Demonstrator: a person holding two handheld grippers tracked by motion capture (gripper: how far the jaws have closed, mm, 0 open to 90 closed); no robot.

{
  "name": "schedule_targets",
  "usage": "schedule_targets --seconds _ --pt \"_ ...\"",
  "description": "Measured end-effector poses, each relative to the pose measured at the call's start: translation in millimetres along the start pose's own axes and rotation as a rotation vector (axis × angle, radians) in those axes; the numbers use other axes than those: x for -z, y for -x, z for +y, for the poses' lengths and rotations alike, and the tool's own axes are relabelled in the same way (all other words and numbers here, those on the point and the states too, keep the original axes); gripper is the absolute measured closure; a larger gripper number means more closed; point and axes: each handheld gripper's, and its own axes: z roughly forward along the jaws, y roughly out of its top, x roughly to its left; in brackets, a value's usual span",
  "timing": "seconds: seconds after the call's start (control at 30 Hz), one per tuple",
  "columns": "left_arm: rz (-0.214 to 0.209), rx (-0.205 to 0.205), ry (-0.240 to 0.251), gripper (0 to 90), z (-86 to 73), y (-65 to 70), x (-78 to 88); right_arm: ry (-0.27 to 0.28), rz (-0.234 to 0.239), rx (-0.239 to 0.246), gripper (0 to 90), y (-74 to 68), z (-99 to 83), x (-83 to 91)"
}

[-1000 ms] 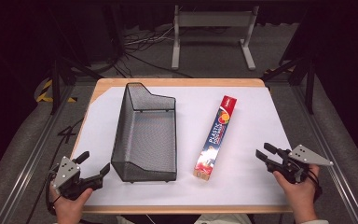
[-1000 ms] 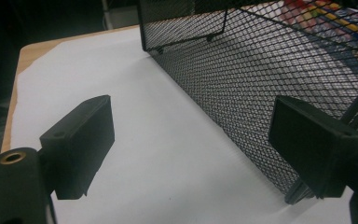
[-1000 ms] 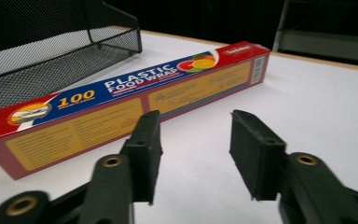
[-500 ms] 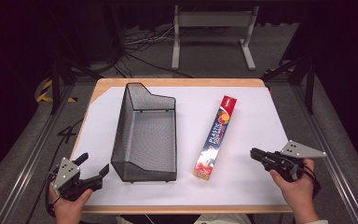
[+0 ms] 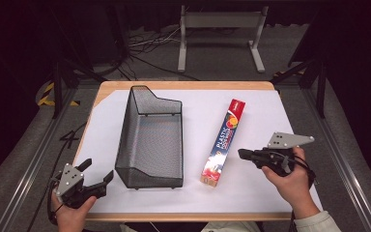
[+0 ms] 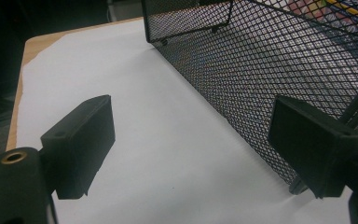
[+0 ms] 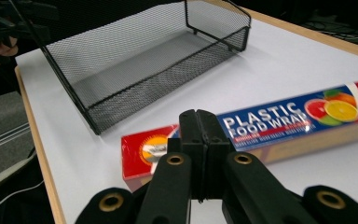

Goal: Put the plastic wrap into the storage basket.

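The plastic food wrap box [image 5: 223, 143] lies flat beside the mesh basket [image 5: 149, 140] — the right gripper [image 5: 244, 154], jaws pressed together on nothing, points at it, while the left gripper [image 5: 98, 175] waits wide apart — likely to steady the basket.

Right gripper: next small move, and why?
Probably open the jaws first. The right gripper points at the box of plastic food wrap lying beside the wire basket, but its jaws are pressed together with nothing between them, short of the box. Shut like that, it could only push the box, not grip it.
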Motion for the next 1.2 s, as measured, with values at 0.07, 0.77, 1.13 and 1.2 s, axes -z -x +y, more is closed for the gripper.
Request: schedule_targets --seconds 0.07,0.77,1.13,1.2 --pt "-0.001 -0.003 0.0 15.4 0.0 -0.2 0.2 -0.01 0.008 0.013 90.0 -1.8 7.4 -4.9" --pt "0.001 -0.003 0.001 15.5 -0.1 -0.4 -0.5 -0.133 0.079 0.056 89.5 -5.6 46.7 -74.5" --pt "0.002 -0.001 0.001 15.5 -0.5 -1.0 -0.6 -0.217 0.076 0.051 86.6 -1.0 42.4 -103.3" --pt "0.002 0.001 0.002 15.5 -0.5 -1.3 -0.5 -0.251 0.076 0.053 86.7 -2.1 40.5 -109.5"
